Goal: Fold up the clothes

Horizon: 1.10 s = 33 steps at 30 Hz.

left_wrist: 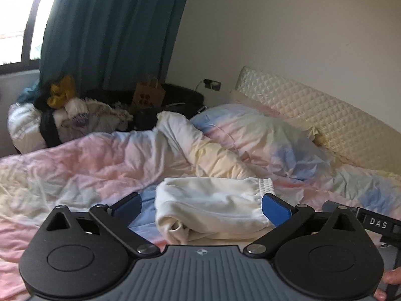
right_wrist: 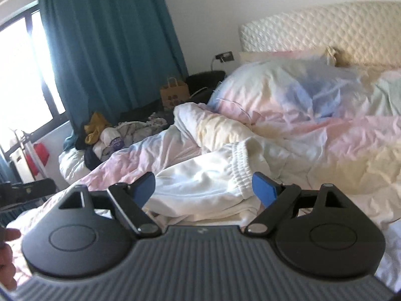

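A cream-white pair of sweatpants [left_wrist: 208,208] lies folded into a bundle on the pastel duvet [left_wrist: 82,160], its elastic waistband [left_wrist: 267,185] at the right. My left gripper [left_wrist: 201,208] is open, its blue fingers [left_wrist: 127,205] spread either side of the bundle, just short of it. In the right wrist view the same pants [right_wrist: 200,183] lie ahead with the waistband [right_wrist: 240,165] toward the right finger. My right gripper [right_wrist: 204,188] is open and empty, just above the near edge of the pants.
A pile of other clothes [left_wrist: 65,115] lies at the bed's far left corner, near a teal curtain [left_wrist: 110,30]. A paper bag [left_wrist: 147,95] stands behind it. Pillows [left_wrist: 263,135] and a quilted headboard [left_wrist: 313,115] are at the right. A red item [right_wrist: 37,155] stands by the window.
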Available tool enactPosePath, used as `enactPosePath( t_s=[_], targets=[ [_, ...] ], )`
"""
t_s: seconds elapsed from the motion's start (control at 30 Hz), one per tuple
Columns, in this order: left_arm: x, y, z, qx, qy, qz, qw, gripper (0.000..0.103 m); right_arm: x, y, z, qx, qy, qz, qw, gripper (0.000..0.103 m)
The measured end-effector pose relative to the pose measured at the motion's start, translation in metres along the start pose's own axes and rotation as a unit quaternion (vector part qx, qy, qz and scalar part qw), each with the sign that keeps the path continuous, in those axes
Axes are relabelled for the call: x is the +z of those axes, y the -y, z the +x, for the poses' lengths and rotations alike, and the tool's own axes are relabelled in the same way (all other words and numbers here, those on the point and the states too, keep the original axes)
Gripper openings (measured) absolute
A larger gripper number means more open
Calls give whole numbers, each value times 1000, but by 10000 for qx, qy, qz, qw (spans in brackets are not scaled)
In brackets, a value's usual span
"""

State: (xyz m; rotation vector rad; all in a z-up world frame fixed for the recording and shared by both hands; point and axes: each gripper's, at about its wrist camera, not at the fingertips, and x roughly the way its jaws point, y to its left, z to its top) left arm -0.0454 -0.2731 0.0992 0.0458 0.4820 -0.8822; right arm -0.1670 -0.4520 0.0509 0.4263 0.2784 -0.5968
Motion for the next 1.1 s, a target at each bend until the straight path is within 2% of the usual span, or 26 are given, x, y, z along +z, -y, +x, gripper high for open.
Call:
enactPosePath(
  t_s=[0.17, 0.43, 0.67, 1.0, 1.1],
  targets=[
    [-12, 6, -39, 155, 69, 148, 9997, 103, -12, -24, -30, -90, 73, -349, 9993, 86],
    [-44, 6, -77, 471, 159, 242, 9985, 103, -42, -48, -48, -266, 194, -539, 9980, 86],
    [-64, -5, -76, 546, 139, 241, 9981, 103, -60, -58, -45, -507, 182, -753, 9957, 86],
    [-66, -8, -73, 682, 139, 316, 9971, 103, -62, -73, -47, -663, 229, -1273, 9894, 86],
    [-66, -9, -72, 697, 118, 280, 9971, 103, -62, -76, -47, -642, 173, -1267, 9897, 85]
  ],
)
